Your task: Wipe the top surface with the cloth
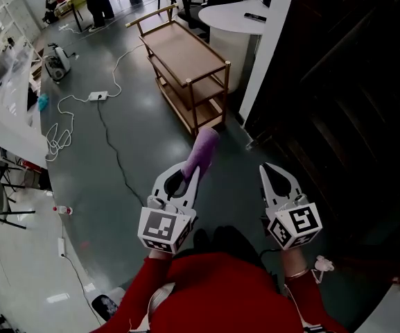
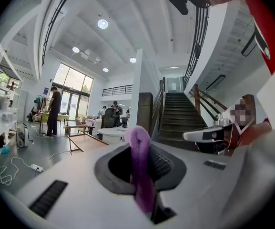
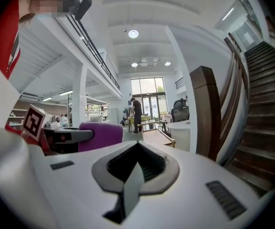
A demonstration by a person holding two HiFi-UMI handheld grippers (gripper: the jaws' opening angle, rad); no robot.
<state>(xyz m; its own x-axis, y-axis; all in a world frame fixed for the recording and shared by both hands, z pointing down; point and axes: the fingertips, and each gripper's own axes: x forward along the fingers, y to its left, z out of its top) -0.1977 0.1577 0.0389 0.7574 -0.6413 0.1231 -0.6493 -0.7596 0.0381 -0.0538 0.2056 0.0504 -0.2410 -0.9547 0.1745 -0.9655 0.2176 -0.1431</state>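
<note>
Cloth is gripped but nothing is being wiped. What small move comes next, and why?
Probably carry the left gripper forward toward the wooden cart: its jaws are shut on the purple cloth, held in the air well short of the cart's bare top. The right gripper is shut and empty.

We see a purple cloth (image 1: 204, 150) against a dark grey-green floor (image 1: 116, 179). The left gripper (image 1: 188, 173) and the right gripper (image 1: 269, 173) are white with dark grey linings at the jaws. Each carries a cube patterned in black-and-white squares. Our sleeves (image 1: 206, 290) are red. The cart (image 1: 186, 55) is pale brown wood and the staircase (image 1: 338, 103) is dark brown. The round table (image 1: 238, 16) and the cable (image 1: 61, 136) lying on the floor are both white.
</note>
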